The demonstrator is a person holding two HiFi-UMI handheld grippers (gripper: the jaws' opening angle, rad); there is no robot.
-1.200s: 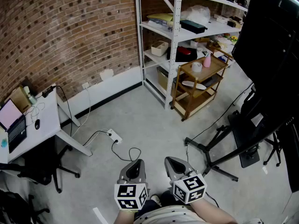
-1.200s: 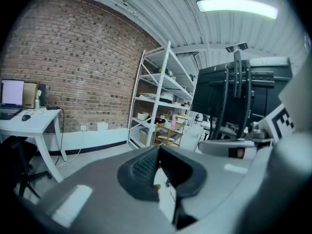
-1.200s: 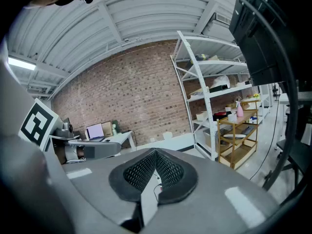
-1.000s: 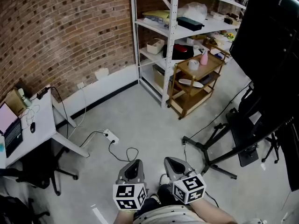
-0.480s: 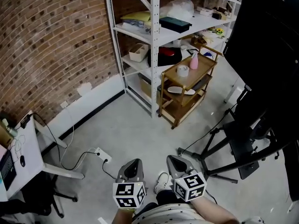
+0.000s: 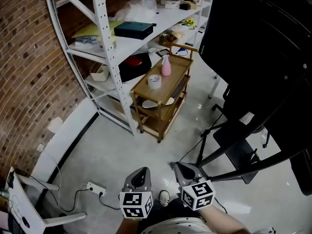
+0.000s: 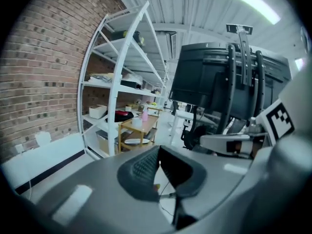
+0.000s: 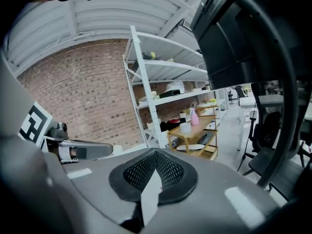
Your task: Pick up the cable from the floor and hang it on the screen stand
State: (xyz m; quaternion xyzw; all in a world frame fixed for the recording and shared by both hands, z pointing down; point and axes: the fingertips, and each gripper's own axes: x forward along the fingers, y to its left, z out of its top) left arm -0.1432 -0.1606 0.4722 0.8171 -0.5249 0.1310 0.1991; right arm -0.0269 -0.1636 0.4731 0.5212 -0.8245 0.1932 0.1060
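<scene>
The big black screen (image 6: 263, 48) fills the right of the head view, and its stand's dark legs (image 6: 222, 152) slant down to the floor. A thin black cable (image 6: 191, 151) lies on the grey floor by the stand's foot. A second black cable (image 6: 73, 204) runs from a white power strip (image 6: 96, 187) at the lower left. My left gripper (image 6: 142, 171) (image 7: 159, 151) and right gripper (image 6: 176, 166) (image 8: 155, 153) are held side by side at the bottom edge, well above the floor. Both are shut with nothing between the pads.
A wooden cart (image 6: 161, 91) with a pink bottle and a tape roll stands beside a white metal shelf unit (image 6: 109, 48) along the brick wall (image 6: 24, 82). A white desk corner (image 6: 22, 201) shows at lower left. A shoe (image 6: 163, 197) is between the grippers.
The head view has swung right: shelf and cart slid left and nearer, the desk with the laptop left the frame, the screen looms larger. Both grippers stayed shut at the bottom.
</scene>
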